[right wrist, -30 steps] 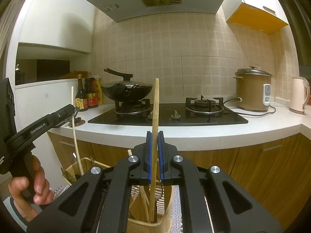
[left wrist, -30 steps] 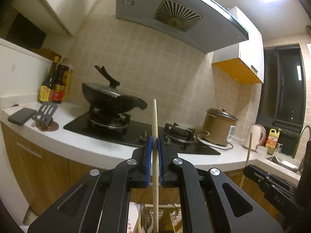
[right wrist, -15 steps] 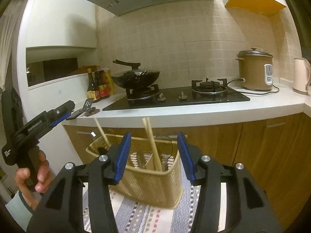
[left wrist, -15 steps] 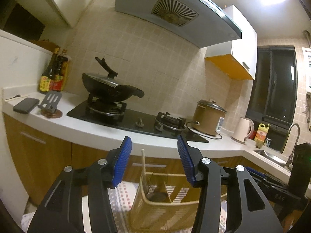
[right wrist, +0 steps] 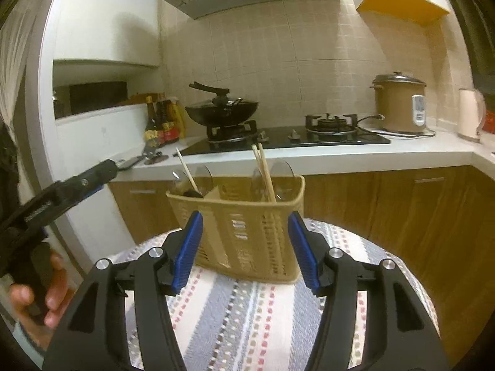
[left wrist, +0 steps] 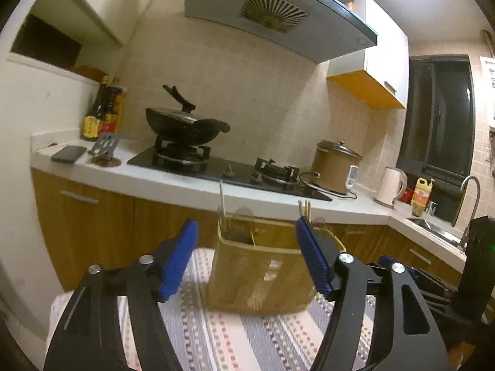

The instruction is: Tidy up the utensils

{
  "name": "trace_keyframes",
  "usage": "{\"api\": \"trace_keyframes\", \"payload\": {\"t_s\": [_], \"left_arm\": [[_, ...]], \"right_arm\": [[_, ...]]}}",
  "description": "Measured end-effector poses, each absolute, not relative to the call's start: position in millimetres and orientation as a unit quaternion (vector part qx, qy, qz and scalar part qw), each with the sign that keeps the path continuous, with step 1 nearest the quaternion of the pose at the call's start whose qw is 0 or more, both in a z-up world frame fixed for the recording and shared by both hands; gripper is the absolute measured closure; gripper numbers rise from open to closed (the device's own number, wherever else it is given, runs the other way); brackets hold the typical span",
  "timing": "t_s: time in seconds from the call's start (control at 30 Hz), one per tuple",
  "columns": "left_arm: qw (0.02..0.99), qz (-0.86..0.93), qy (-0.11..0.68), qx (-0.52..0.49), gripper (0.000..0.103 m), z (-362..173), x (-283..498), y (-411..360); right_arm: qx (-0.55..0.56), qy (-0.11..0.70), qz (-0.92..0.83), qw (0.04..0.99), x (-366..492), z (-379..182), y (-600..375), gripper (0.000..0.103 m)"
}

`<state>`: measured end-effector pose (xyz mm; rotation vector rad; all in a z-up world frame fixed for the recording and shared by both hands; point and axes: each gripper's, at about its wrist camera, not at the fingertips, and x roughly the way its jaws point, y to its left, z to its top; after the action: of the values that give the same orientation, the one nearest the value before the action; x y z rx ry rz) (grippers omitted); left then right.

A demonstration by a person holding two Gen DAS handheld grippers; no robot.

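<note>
A tan plastic utensil basket (right wrist: 247, 235) stands on a striped cloth; it also shows in the left wrist view (left wrist: 263, 272). A single wooden chopstick (right wrist: 187, 171) leans in its left compartment, also seen in the left wrist view (left wrist: 221, 199). A pair of chopsticks (right wrist: 264, 171) stands in its right compartment, with tips in the left wrist view (left wrist: 304, 208). My left gripper (left wrist: 246, 258) is open and empty in front of the basket. My right gripper (right wrist: 246, 247) is open and empty, its jaws framing the basket.
The striped cloth (right wrist: 235, 318) covers a round table. Behind is a counter (right wrist: 340, 154) with a gas hob, a black wok (right wrist: 222, 111), sauce bottles (right wrist: 161, 123), a rice cooker (right wrist: 399, 105) and a kettle (left wrist: 389, 190). A sink (left wrist: 433, 228) is at the right.
Both grippers were shut on chopsticks a second ago. They opened, left the chopsticks in the basket, and have drawn back and up from it.
</note>
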<state>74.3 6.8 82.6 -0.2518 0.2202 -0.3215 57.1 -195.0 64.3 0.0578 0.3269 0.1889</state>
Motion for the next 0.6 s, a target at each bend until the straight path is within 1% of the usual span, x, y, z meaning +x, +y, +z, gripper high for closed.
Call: {"api": "trace_keyframes", "payload": {"t_s": [0.1,0.2,0.27,0.37,0.43,0.6], "left_arm": [[0.976,-0.142,0.114,-0.123,0.034,72.4,63.0,2.7],[0.977,-0.124,0.119,-0.124,0.031,64.9,57.0,0.4],[0.980,-0.107,0.120,-0.120,0.027,59.9,52.2,-2.0],[0.981,-0.093,0.130,-0.107,0.024,52.4,47.8,-7.0],[0.981,-0.088,0.136,-0.102,0.022,46.2,44.5,-10.5],[0.983,-0.081,0.139,-0.087,0.021,31.9,36.4,-18.1]], "right_arm": [[0.025,0.156,0.084,0.984,49.3,58.4,-193.6,0.041],[0.033,0.150,0.075,0.985,41.2,55.9,-197.1,0.040],[0.034,0.147,0.069,0.986,35.1,53.7,-199.6,0.039],[0.029,0.139,0.054,0.988,25.3,51.2,-202.1,0.034],[0.032,0.139,0.048,0.989,20.9,46.4,-203.5,0.033],[0.028,0.145,0.042,0.988,17.1,34.3,-201.6,0.033]]}}
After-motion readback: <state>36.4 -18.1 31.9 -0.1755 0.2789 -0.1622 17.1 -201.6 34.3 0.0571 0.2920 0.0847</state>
